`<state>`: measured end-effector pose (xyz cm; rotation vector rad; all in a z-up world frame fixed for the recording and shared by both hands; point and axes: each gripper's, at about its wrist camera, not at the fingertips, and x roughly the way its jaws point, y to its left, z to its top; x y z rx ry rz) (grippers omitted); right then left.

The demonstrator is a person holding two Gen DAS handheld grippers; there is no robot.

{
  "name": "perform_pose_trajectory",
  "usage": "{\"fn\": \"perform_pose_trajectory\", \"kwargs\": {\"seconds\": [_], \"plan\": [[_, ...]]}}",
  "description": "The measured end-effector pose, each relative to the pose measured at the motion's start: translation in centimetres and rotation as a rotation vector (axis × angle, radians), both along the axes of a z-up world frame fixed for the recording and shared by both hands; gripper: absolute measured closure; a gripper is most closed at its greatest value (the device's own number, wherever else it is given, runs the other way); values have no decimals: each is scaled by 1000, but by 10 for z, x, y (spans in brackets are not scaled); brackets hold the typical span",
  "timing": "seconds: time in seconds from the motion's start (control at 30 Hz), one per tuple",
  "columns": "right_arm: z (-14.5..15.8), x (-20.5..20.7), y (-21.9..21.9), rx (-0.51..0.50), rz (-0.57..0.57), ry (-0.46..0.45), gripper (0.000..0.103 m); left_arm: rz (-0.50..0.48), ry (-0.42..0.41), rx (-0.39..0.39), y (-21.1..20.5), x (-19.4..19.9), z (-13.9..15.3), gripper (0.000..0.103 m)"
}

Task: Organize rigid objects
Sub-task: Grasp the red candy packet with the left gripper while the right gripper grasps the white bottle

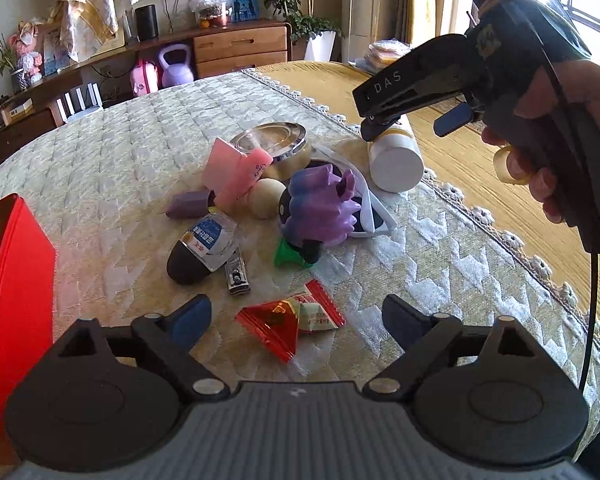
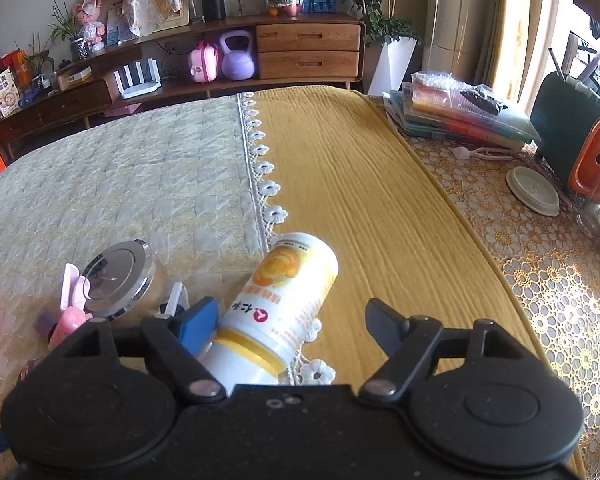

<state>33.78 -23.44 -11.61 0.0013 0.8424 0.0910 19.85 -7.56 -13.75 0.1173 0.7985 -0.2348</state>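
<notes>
A pile of small objects lies on the cream quilted cloth [image 1: 112,168]: a white and yellow bottle [image 1: 396,156] on its side, a chrome-lidded jar [image 1: 274,142], a pink item [image 1: 236,172], a purple toy figure [image 1: 320,204], white sunglasses [image 1: 374,208], a wooden ball [image 1: 266,198], a small labelled bottle [image 1: 202,246], nail clippers [image 1: 236,270] and red snack packets [image 1: 290,322]. My left gripper [image 1: 296,320] is open, low over the packets. My right gripper [image 2: 290,320] is open around the bottle [image 2: 284,304], its left finger beside the bottle's neck; it also shows in the left wrist view [image 1: 384,120].
A red box [image 1: 12,300] stands at the left edge. A yellow cloth [image 2: 360,200] covers the table to the right of the quilted one. Stacked folders [image 2: 460,116], a white lid [image 2: 532,190] and an orange-handled container [image 2: 596,164] sit at the far right.
</notes>
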Motion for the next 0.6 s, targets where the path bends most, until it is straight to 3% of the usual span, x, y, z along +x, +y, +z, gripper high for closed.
{"fn": "perform_pose_trajectory", "kwargs": {"seconds": [0.17, 0.3, 0.47, 0.53, 0.6], "plan": [[-6, 6, 1, 17, -9, 20, 30, -23, -12, 4, -4, -1, -2, 28], [-9, 8, 3, 43, -9, 38, 46, -40, -19, -1, -6, -4, -1, 45], [-8, 6, 2, 58, -15, 36, 49, -47, -19, -14, -5, -5, 2, 64], [-7, 3, 2, 60, -16, 35, 52, -47, -13, -16, -5, -5, 3, 76], [-5, 1, 0, 59, -13, 33, 54, -39, -17, -7, -4, -5, 4, 77]]}}
